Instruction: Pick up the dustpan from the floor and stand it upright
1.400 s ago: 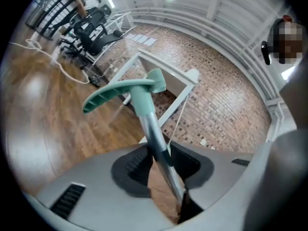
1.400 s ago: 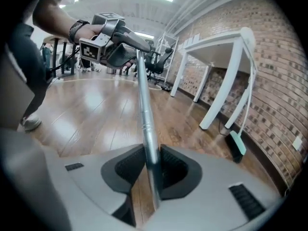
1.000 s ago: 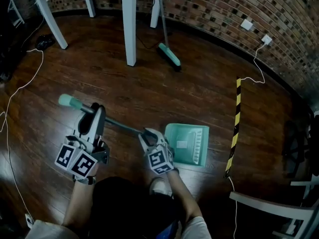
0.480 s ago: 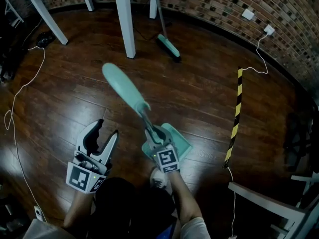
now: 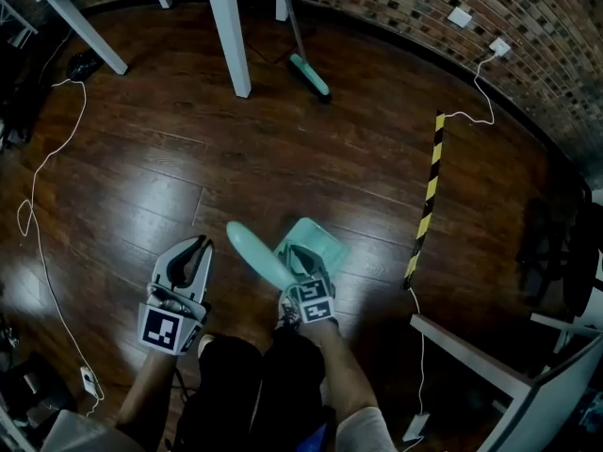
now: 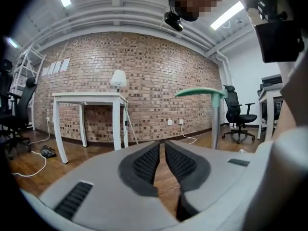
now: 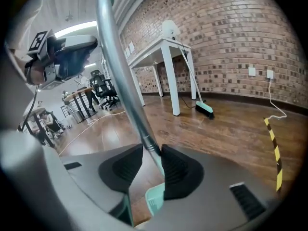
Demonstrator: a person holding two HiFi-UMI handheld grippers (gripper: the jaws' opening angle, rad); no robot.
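The left gripper (image 5: 196,250) hangs at 7 o'clock in the head view. Its jaws have just been closing and now leave only a thin slit, with nothing between them. Just beside it, at 6 o'clock, is the right gripper (image 5: 301,264). Its jaws have just been opening and stand loosely around the shaft of the mint-green plastic dustpan (image 5: 316,238), which lies against one pad and clear of the other. The dustpan stands on the dark wooden floor (image 5: 283,158), right at the tips of that gripper.

At 4 o'clock a white table edge (image 5: 471,356) juts in, near the person. A yellow-and-black striped tape strip (image 5: 426,191) lies on the boards at 2 o'clock, apart from the pan. A thin white cable (image 5: 42,205) loops along 9 o'clock. At 12 o'clock stand the white table legs (image 5: 226,36), and a broom with a mint-green head (image 5: 309,73) leans just beside them. Behind them curves the red brick wall (image 5: 396,8), which carries white sockets (image 5: 460,17) at 1 o'clock.

The dustpan's scoop rests on the floor with its open side turned away from the person. Its slim silver metal shaft rises steeply and ends in a long, rounded mint-green grip (image 5: 254,250). That grip tilts toward 10 o'clock, between the two grippers.
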